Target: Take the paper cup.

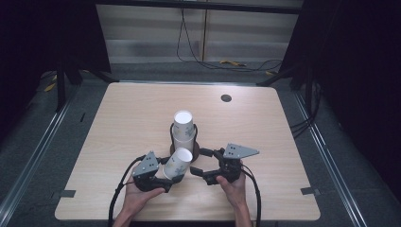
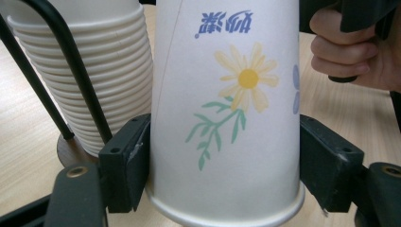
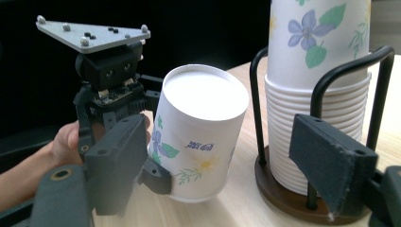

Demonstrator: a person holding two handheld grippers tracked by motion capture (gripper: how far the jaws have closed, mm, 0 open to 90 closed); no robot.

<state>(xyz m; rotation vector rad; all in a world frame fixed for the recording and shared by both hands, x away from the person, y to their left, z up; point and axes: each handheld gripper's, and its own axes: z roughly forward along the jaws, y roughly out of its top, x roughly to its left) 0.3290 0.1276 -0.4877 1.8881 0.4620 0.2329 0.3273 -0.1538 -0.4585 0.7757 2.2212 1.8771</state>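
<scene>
A lab-like recording bay: a lone wooden table [image 1: 142,113] ringed by black curtains [image 1: 359,71] and floor cables [image 1: 208,59].

I am seeing most of the table [image 1: 265,123] lying open: the far half and both side margins are giving either gripper room to pass. The crowding is happening near my edge. The cup stack [image 1: 183,128] in its black wire holder [image 1: 195,137] is standing as the one fixed obstacle, just beyond both hands. My left gripper [image 1: 169,182] is gripping a tilted, upside-down paper cup [image 1: 177,164] just beside that holder, so little room is remaining between them. My right gripper [image 1: 204,163] is sitting with jaws spread, one jaw nearly against the holder's base, the held cup blocking its other side.
</scene>
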